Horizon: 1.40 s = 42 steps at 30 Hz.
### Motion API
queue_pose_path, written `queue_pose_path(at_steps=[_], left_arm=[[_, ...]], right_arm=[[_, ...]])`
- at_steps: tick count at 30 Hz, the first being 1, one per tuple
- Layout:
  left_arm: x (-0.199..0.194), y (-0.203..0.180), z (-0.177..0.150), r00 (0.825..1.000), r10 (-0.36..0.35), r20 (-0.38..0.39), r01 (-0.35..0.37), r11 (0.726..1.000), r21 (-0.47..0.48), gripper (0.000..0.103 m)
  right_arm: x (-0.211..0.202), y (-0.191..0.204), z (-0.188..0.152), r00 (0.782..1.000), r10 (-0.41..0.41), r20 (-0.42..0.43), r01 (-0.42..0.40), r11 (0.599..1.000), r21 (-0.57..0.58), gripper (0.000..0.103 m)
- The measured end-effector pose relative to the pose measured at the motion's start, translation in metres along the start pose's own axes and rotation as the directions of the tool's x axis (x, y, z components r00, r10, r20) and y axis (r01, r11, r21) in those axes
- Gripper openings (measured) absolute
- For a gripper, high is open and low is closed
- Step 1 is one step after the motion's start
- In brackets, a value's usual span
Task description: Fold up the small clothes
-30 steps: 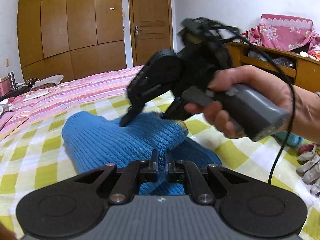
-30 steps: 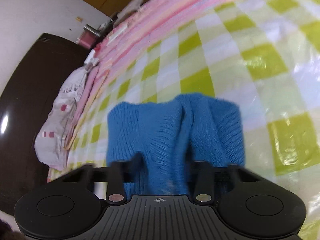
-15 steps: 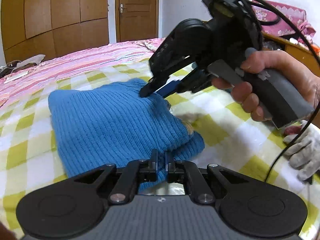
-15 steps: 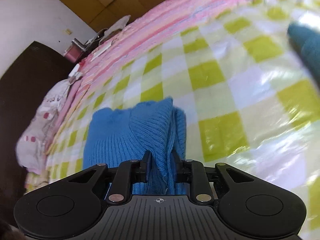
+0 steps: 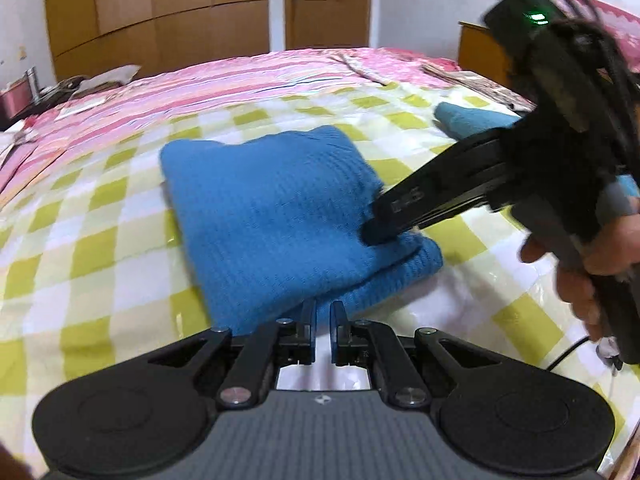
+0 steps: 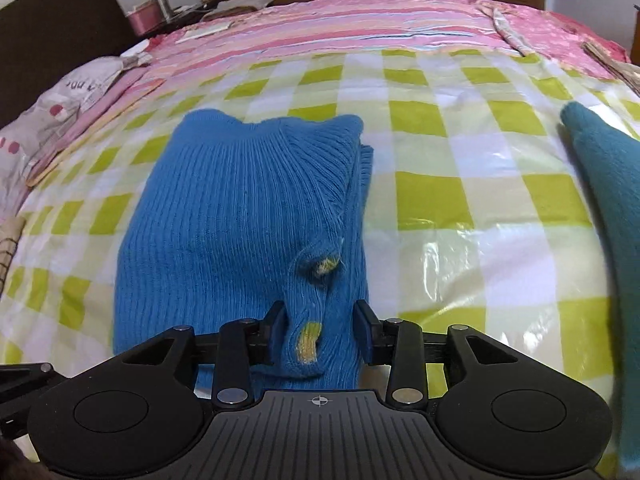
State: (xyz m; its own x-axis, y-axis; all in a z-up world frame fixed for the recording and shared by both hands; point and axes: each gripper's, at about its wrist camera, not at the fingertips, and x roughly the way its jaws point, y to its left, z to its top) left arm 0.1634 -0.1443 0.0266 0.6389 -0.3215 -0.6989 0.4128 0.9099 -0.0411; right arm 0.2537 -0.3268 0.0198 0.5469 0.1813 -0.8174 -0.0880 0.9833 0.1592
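Note:
A blue ribbed knit sweater (image 5: 276,216) lies folded into a compact rectangle on the green-checked bedspread (image 5: 100,248). In the right wrist view the sweater (image 6: 240,216) fills the middle, with a small yellow patch near its near edge. My left gripper (image 5: 322,320) sits at the sweater's near edge, its jaws nearly together with a thin gap and no cloth in it. My right gripper (image 6: 322,328) is open, its fingers either side of the sweater's near folded edge. In the left wrist view the right gripper (image 5: 376,232) rests low on the sweater's right side.
A teal garment (image 6: 600,184) lies to the right on the bedspread; it also shows in the left wrist view (image 5: 468,122). A pink striped blanket (image 5: 240,80) covers the far half of the bed. Wooden wardrobe and door (image 5: 326,0) stand behind. A pillow (image 6: 68,96) lies far left.
The sweater has gone from lifted and bunched to lying flat and folded. My right gripper has opened and let go of the cloth. My left gripper has dropped toward the near edge.

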Motion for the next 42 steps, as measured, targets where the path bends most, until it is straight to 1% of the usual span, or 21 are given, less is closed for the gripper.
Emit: queue_pose_path(at_steps=[3, 5, 8, 10, 15, 18, 20, 21, 22, 24, 25, 26, 27, 29, 30, 33, 34, 36, 39, 41, 42], left_arm=[[-0.007, 0.002, 0.0, 1.0, 0.024, 0.006, -0.024, 1.0, -0.01, 0.015], [-0.013, 0.002, -0.001, 0.999, 0.036, 0.011, -0.036, 0.999, -0.018, 0.015], [-0.024, 0.002, -0.001, 0.998, 0.05, 0.026, -0.049, 0.998, -0.032, 0.016], [-0.031, 0.001, -0.002, 0.998, 0.053, 0.035, -0.052, 0.998, -0.037, 0.016], [-0.055, -0.003, -0.006, 0.995, 0.072, 0.067, -0.07, 0.997, -0.038, 0.027], [-0.066, -0.006, -0.01, 0.993, 0.088, 0.078, -0.085, 0.996, -0.037, 0.032], [-0.074, -0.007, -0.014, 0.991, 0.101, 0.082, -0.098, 0.994, -0.039, 0.034], [-0.076, -0.008, -0.015, 0.991, 0.106, 0.08, -0.103, 0.994, -0.039, 0.036], [-0.079, -0.009, -0.017, 0.991, 0.113, 0.074, -0.11, 0.993, -0.04, 0.038], [-0.083, -0.009, -0.02, 0.988, 0.134, 0.07, -0.131, 0.99, -0.053, 0.051], [-0.085, -0.009, -0.021, 0.987, 0.147, 0.072, -0.143, 0.988, -0.061, 0.053], [-0.088, -0.009, -0.024, 0.985, 0.157, 0.077, -0.152, 0.986, -0.069, 0.059], [-0.09, -0.01, -0.026, 0.984, 0.161, 0.08, -0.155, 0.985, -0.077, 0.068], [-0.093, -0.01, -0.031, 0.982, 0.168, 0.083, -0.16, 0.983, -0.094, 0.08], [-0.095, -0.011, -0.033, 0.981, 0.175, 0.088, -0.167, 0.981, -0.098, 0.083], [-0.096, -0.012, -0.04, 0.975, 0.205, 0.088, -0.196, 0.975, -0.104, 0.092], [-0.096, -0.012, -0.042, 0.974, 0.211, 0.085, -0.202, 0.973, -0.11, 0.093], [-0.095, -0.01, -0.046, 0.973, 0.218, 0.08, -0.208, 0.971, -0.116, 0.098], [-0.092, -0.009, -0.054, 0.968, 0.239, 0.07, -0.229, 0.965, -0.13, 0.102], [-0.089, -0.007, -0.058, 0.971, 0.23, 0.058, -0.219, 0.964, -0.15, 0.103], [-0.088, -0.007, -0.06, 0.972, 0.227, 0.056, -0.216, 0.963, -0.159, 0.103]], right_arm=[[-0.021, 0.006, -0.005, 1.0, -0.003, 0.028, 0.003, 1.0, -0.007, 0.036], [-0.035, 0.01, -0.007, 0.999, -0.012, 0.044, 0.013, 1.0, -0.009, 0.039], [-0.06, 0.018, -0.018, 0.998, 0.003, 0.059, -0.002, 1.0, -0.012, 0.046], [-0.077, 0.027, -0.026, 0.998, 0.014, 0.067, -0.013, 1.0, -0.019, 0.048], [-0.113, 0.045, -0.049, 0.994, 0.031, 0.1, -0.028, 0.999, -0.031, 0.055], [-0.126, 0.053, -0.062, 0.994, 0.007, 0.113, -0.003, 0.999, -0.037, 0.056], [-0.134, 0.057, -0.071, 0.993, -0.003, 0.122, 0.007, 0.999, -0.035, 0.058], [-0.138, 0.059, -0.076, 0.992, -0.002, 0.128, 0.006, 0.999, -0.033, 0.059], [-0.143, 0.061, -0.081, 0.991, -0.002, 0.136, 0.006, 1.0, -0.029, 0.063], [-0.149, 0.063, -0.089, 0.989, -0.011, 0.15, 0.015, 1.0, -0.021, 0.064], [-0.152, 0.064, -0.093, 0.987, -0.017, 0.159, 0.02, 1.0, -0.018, 0.065], [-0.155, 0.065, -0.097, 0.986, -0.022, 0.167, 0.024, 1.0, -0.012, 0.066], [-0.157, 0.066, -0.102, 0.985, -0.022, 0.173, 0.023, 1.0, -0.004, 0.067], [-0.159, 0.066, -0.109, 0.983, -0.023, 0.181, 0.021, 1.0, 0.017, 0.07], [-0.16, 0.065, -0.112, 0.983, -0.027, 0.182, 0.022, 0.999, 0.026, 0.07], [-0.16, 0.065, -0.12, 0.982, -0.046, 0.186, 0.038, 0.998, 0.046, 0.071], [-0.161, 0.064, -0.123, 0.981, -0.053, 0.187, 0.044, 0.998, 0.052, 0.071], [-0.162, 0.063, -0.13, 0.977, -0.078, 0.197, 0.066, 0.996, 0.065, 0.073], [-0.16, 0.062, -0.14, 0.967, -0.141, 0.214, 0.126, 0.989, 0.08, 0.074], [-0.156, 0.059, -0.147, 0.962, -0.178, 0.209, 0.163, 0.983, 0.085, 0.074], [-0.153, 0.057, -0.15, 0.962, -0.186, 0.198, 0.171, 0.981, 0.087, 0.074]])
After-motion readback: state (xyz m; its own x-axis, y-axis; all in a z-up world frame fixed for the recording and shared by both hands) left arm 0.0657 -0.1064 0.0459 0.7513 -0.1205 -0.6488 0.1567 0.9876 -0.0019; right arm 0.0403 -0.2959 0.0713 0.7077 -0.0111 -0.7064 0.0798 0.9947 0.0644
